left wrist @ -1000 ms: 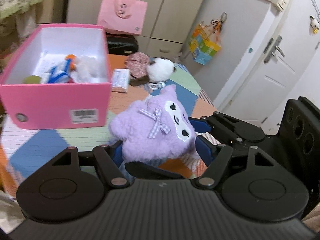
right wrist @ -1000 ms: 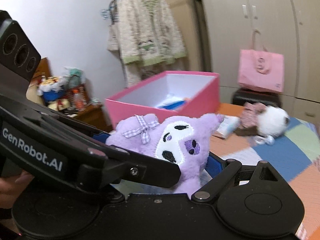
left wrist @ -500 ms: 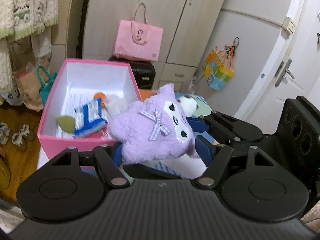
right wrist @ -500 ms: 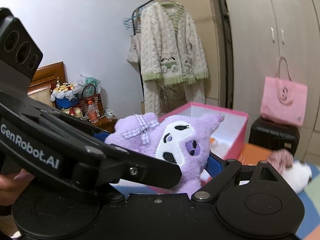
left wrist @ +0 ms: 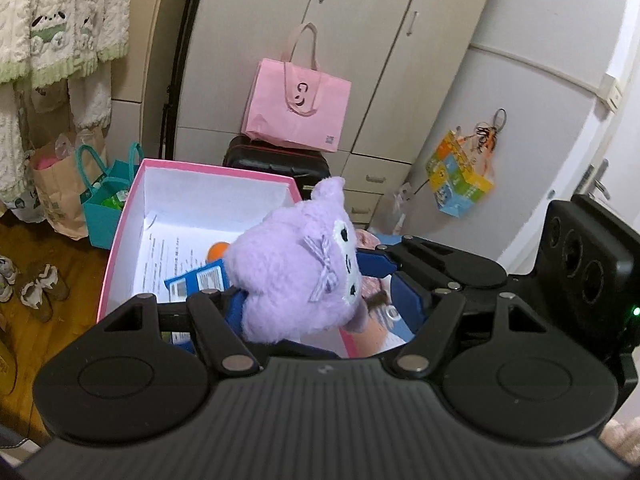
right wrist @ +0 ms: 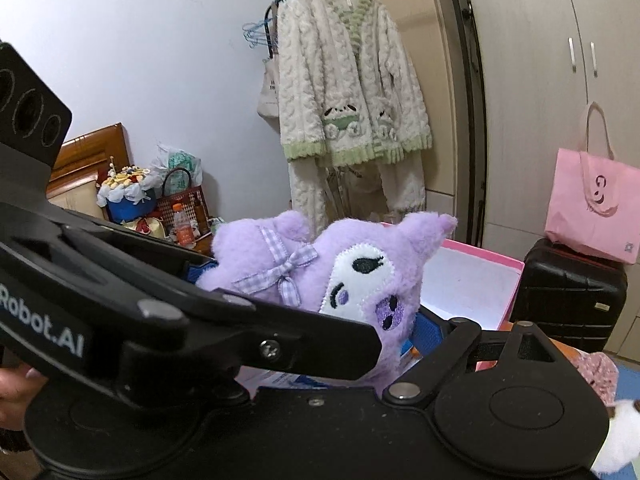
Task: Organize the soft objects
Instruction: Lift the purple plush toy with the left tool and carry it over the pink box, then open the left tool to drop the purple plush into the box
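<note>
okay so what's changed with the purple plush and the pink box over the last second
Both grippers carried the purple plush toy up off the patchwork cover and over to the pink box; it now hangs above the box's open top. Both grippers' hold is unchanged, and the box's contents stayed put.

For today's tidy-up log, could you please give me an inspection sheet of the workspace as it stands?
Surface: only a blue patch of bedcover shows.
Job's things: purple plush held aloft at the open pink box; white plush outside the box.
Clutter: blue packet and printed paper inside the box.
Grippers: right tongs clamp the purple plush; left tongs bracket it, far pad's contact unclear.
Cables: nothing seen.
Surroundings: pink tote on black suitcase, hanging cardigan, shoes on the floor.
</note>
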`<state>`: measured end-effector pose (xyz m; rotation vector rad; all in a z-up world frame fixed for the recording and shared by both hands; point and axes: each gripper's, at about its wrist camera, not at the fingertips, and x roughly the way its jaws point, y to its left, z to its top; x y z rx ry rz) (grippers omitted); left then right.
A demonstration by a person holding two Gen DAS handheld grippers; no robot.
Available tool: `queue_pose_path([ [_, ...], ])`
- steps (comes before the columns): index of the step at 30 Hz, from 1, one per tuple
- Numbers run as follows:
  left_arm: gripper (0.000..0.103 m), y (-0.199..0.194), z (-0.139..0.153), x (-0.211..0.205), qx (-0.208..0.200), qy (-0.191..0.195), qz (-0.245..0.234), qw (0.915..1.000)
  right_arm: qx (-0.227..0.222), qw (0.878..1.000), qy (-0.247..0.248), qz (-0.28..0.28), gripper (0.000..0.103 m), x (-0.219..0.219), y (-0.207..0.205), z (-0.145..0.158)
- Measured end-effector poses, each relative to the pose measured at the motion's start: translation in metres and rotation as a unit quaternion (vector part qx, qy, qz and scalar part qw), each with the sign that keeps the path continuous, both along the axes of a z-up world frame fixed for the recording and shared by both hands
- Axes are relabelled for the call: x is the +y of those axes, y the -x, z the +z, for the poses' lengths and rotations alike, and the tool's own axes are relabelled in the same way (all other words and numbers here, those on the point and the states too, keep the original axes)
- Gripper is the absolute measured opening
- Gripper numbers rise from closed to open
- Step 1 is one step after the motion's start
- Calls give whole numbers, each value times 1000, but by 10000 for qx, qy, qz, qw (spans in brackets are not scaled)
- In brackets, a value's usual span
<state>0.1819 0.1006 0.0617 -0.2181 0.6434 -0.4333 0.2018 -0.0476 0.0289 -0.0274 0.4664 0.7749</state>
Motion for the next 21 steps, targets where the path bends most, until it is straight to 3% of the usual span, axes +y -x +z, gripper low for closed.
queue_pose_path([
  [3, 69, -19, -5, 2, -63, -155, 15, 9999, 38, 9999, 135, -33, 87, 5, -18, -5],
  [5, 69, -30, -9, 2, -70, -266, 73, 9996, 44, 9995, 291, -62, 78, 9, -29, -8],
  [10, 69, -57, -22, 11, 174, -122, 186, 9996, 394, 9981, 462, 94, 78, 17, -61, -16],
  [21, 68, -84, -43, 27, 449, 104, 321, 9984, 451, 9901, 1298, 285, 75, 42, -95, -28],
])
